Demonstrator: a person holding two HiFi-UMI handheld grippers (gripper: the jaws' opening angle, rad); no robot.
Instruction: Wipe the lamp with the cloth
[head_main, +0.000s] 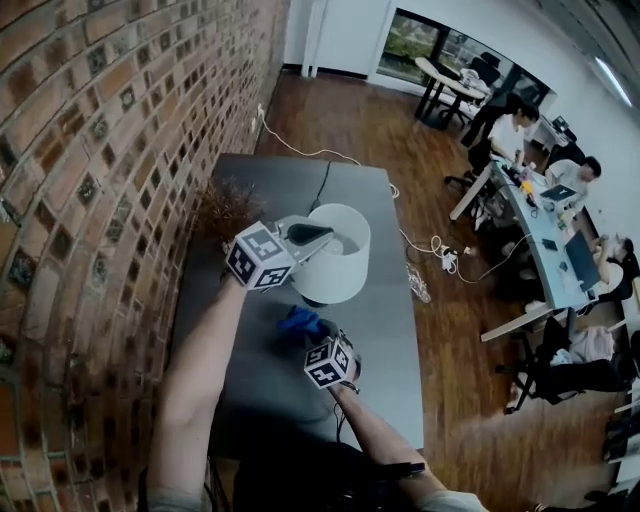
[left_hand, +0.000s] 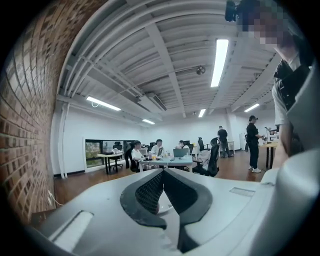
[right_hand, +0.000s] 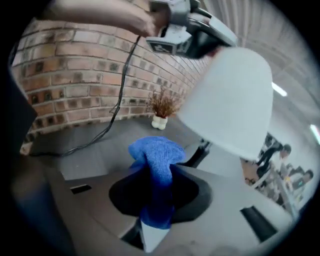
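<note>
Furthest left, beyond the left gripper (head_main: 320, 233), a dried plant (head_main: 225, 207) stands on the table (head_main: 390, 330) by the brick wall, well clear of both sets of fingers. The left fingers are closed, and a thin white sliver shows between their pads. The head view puts them on the top rim of the lamp (head_main: 335, 265), so they appear to pinch the shade (right_hand: 230, 100) there and steady it. The rest of the shade hangs below and to the right of these fingers.

Further right and lower, the right gripper (right_hand: 156, 200) is clamped on the blue cloth (right_hand: 157, 155). The cloth is bunched between the fingers and bulges out past their tips. The shade sits above and to the right of those tips, close but apart, and the lamp's dark stem is just ahead of the cloth. The cloth touches neither.

The step in hand looks like the approach. The lamp is braced and the cloth is gripped, but wiping has not begun.

The next move calls for lifting the cloth's free end up and to the right onto the shade's outer wall, then sweeping it round. Pressure should be light, because the shade looks thin and the lamp could tilt or slide. The left pinch should hold firm against each stroke.
</note>
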